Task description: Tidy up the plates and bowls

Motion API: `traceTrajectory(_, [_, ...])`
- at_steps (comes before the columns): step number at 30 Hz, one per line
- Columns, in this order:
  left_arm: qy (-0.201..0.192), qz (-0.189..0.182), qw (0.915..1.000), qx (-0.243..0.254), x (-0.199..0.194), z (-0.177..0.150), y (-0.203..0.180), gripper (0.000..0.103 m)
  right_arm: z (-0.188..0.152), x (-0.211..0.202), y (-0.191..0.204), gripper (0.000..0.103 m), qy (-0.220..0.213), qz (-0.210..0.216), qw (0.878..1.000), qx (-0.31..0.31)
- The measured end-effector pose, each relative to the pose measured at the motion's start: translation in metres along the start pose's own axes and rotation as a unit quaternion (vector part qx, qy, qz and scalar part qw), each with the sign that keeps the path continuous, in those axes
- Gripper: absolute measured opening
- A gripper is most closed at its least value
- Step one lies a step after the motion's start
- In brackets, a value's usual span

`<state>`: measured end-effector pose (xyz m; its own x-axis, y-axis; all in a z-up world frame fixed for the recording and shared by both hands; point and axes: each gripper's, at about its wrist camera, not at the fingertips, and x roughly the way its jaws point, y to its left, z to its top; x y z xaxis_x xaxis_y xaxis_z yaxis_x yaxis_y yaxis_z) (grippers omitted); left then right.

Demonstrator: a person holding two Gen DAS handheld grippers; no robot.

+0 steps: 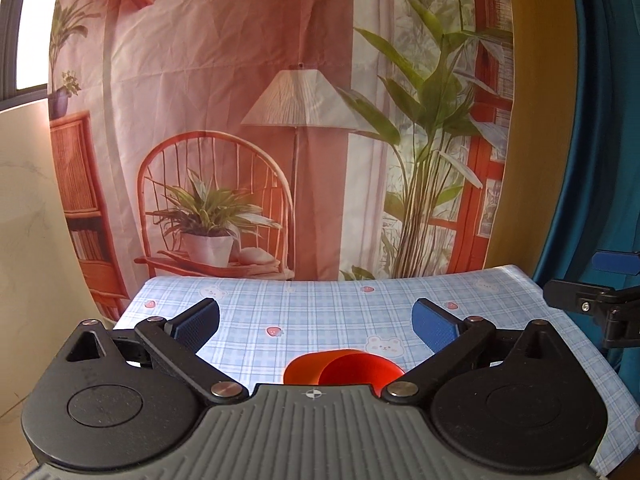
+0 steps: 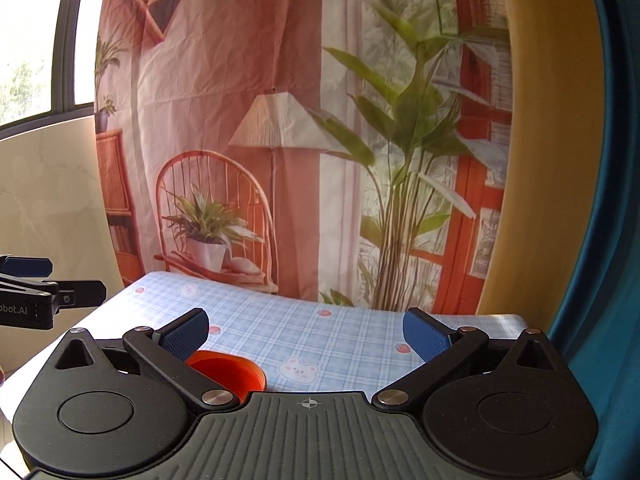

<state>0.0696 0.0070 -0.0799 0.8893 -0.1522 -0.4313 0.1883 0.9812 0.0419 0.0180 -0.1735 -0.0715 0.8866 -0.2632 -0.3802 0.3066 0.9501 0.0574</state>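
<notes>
A: Where is the orange bowl [image 1: 344, 368] right now?

B: On the desk [image 1: 320, 312], on its blue checked cloth with bears and strawberries. Only its far rim shows; whether it is one bowl or two nested I cannot tell.

A: And the left gripper [image 1: 316, 320] relative to the bowl?

B: Above it and clear of it. Its blue fingers [image 1: 434, 326] are spread as wide as they go, with nothing between them but cloth.

A: The right gripper [image 2: 306, 336]?

B: Also fully spread and empty. From its camera the bowl [image 2: 232, 372] sits low beside the left-hand finger [image 2: 184, 336], not touching it.

A: What stands beyond the bowl?

B: A printed backdrop [image 1: 280, 120] with a chair, lamp and plants, hanging at the desk's far edge.
</notes>
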Motion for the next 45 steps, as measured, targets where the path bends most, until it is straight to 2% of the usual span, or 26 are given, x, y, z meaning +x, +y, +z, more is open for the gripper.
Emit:
traceTrajectory(4, [-0.015,0.025,0.9995,0.012,-0.020,0.005,-0.009,0.103,0.010,-0.025,-0.001,0.103,-0.023,0.005,1.000,0.003])
traceTrajectory(9, [-0.030,0.011,0.9995,-0.007,-0.047,0.011,-0.008,0.103,0.015,-0.046,-0.003,0.103,-0.040,0.001,0.999,0.012])
traceTrajectory(16, [-0.049,0.024,0.9984,-0.016,-0.070,0.018,-0.012,0.103,0.013,-0.062,-0.007,0.103,-0.044,0.003,0.998,0.035])
traceTrajectory(45, [-0.051,0.046,0.9975,-0.018,-0.077,0.019,-0.013,0.103,0.007,-0.063,-0.007,0.103,-0.033,-0.004,0.999,0.039])
